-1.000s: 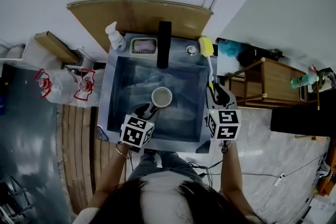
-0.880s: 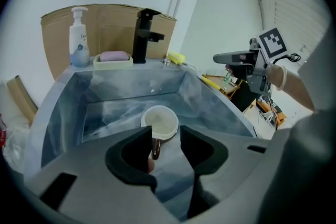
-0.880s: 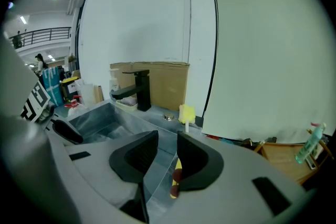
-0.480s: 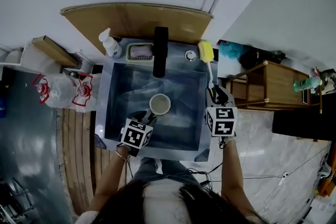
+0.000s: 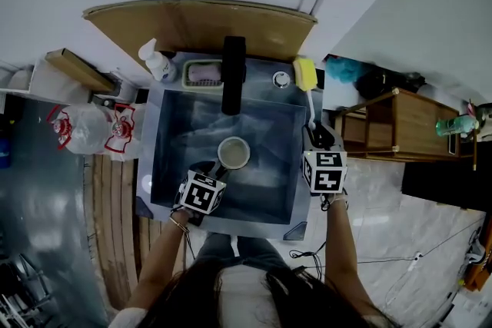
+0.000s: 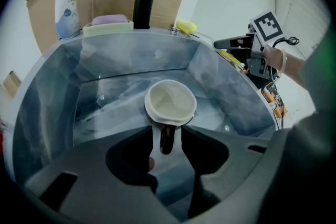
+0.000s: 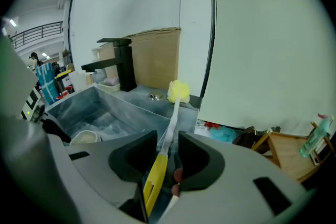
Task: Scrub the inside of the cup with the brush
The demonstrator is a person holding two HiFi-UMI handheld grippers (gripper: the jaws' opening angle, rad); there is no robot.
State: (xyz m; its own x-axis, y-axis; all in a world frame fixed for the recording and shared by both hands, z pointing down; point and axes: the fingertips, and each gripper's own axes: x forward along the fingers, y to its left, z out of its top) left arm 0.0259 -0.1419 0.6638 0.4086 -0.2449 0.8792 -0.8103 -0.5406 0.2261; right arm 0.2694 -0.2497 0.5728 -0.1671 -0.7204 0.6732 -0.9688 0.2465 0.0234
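A cream cup [image 5: 234,153] stands upright on the floor of the steel sink [image 5: 171,136]. My left gripper [image 5: 211,167] is just in front of it. In the left gripper view the cup [image 6: 170,102] has its dark handle [image 6: 166,140] between the jaws of my left gripper [image 6: 167,132], with a gap on each side. A brush with a yellow sponge head [image 5: 305,74] lies along the sink's right rim. My right gripper [image 5: 315,137] is at its near end. The brush's yellow handle [image 7: 156,176] lies loose between the jaws of my right gripper [image 7: 168,140]. Both grippers' jaws have just been opening.
At the back rim stand a soap bottle [image 5: 157,61], a dish with pink soap [image 5: 204,73] and a black faucet [image 5: 233,74]. A wooden shelf [image 5: 392,130] stands to the right and plastic bags [image 5: 92,127] lie to the left. Cardboard [image 5: 192,23] leans behind the sink.
Both grippers have come down, the left onto the cup's handle and the right over the brush's handle. Cup and brush have not moved.
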